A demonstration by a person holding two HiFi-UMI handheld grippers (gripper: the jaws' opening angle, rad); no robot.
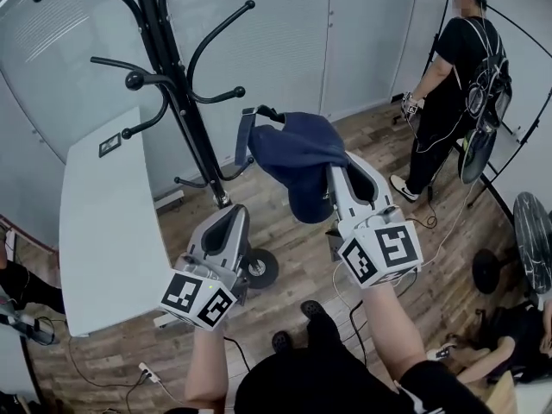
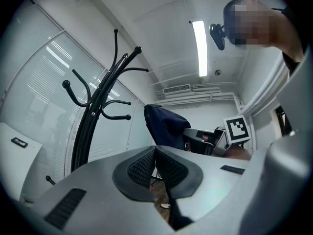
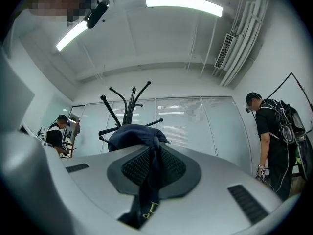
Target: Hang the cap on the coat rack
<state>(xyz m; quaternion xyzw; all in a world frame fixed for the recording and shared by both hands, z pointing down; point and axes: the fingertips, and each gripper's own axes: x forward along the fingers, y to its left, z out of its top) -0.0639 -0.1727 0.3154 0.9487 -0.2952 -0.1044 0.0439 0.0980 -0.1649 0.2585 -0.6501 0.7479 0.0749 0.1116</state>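
Observation:
The navy cap [image 1: 297,158] hangs from my right gripper [image 1: 335,178], whose jaws are shut on a fold of its fabric. In the right gripper view the cloth [image 3: 151,180] runs down between the ribbed pads, and the cap's crown [image 3: 134,133] bulges above them. The black coat rack [image 1: 185,102] stands just left of the cap, with its curved hooks at about the cap's height. It also shows behind the cap [image 3: 128,99]. My left gripper [image 1: 231,222] sits lower, near the rack's pole. Its pads [image 2: 146,166] are pressed together with nothing between them.
A white table [image 1: 103,222] stands left of the rack, against a glass wall. A person [image 1: 457,67] in black stands at the back right, with stands and cables around. A fan [image 1: 530,231] is at the right edge. Cables lie on the wooden floor.

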